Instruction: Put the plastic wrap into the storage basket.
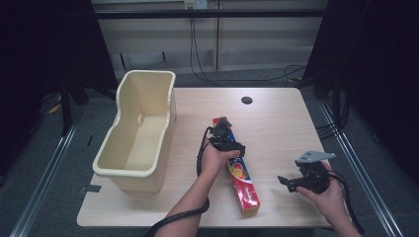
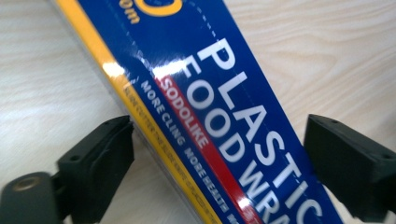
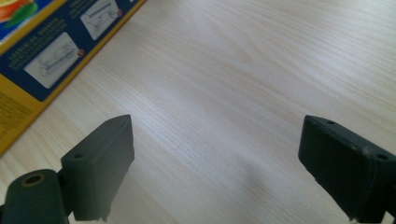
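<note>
The right gripper (image 1: 291, 183) is hovering with jaws spread over bare table (image 1: 276, 118) at near right. At centre, the left gripper (image 1: 228, 139) is straddling the plastic food wrap box (image 1: 238, 170), jaws spread either side, not yet pinching. Closing squarely across its width would likely hold best; the cream tub (image 1: 138, 131) is standing far left.

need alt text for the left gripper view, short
A blue food wrap box with a yellow edge and white "PLASTIC FOOD WRAP" lettering lies diagonally on a pale wooden table. The left gripper straddles it, open, with one black finger on each side of the box.
</note>
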A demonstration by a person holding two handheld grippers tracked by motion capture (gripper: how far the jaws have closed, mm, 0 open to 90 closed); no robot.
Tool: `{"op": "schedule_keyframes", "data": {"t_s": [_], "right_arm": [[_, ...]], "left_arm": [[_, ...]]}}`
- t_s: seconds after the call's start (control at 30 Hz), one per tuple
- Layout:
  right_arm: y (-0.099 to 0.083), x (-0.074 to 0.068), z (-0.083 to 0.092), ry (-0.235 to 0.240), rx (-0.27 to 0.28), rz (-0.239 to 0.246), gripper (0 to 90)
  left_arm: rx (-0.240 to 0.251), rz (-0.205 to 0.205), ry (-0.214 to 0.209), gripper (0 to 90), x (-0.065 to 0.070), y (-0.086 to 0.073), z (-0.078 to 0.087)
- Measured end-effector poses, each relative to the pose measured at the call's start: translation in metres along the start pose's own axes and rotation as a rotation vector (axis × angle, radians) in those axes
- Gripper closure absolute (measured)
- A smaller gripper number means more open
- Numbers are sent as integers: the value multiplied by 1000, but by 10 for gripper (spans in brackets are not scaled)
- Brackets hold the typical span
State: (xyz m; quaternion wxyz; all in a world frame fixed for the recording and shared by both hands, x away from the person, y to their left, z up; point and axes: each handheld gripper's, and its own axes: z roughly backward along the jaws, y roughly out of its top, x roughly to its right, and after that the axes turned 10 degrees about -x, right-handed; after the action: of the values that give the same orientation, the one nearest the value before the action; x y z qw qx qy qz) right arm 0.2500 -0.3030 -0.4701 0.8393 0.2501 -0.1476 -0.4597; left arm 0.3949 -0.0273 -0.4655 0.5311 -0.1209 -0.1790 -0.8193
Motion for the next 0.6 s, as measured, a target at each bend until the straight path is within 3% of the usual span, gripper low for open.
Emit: {"op": "schedule_keyframes", "data": {"t_s": [0.2, 0.5, 0.6], "right_arm": [[1, -1, 0, 8, -8, 6, 106], [1, -1, 0, 1, -7, -3, 107], [1, 0, -1, 4, -7, 5, 107]], "left_arm": [[-17, -35, 38, 175, -9, -2, 11], [-53, -118, 133, 266, -18, -2, 27], [-52, -107, 143, 278, -18, -2, 28]]}}
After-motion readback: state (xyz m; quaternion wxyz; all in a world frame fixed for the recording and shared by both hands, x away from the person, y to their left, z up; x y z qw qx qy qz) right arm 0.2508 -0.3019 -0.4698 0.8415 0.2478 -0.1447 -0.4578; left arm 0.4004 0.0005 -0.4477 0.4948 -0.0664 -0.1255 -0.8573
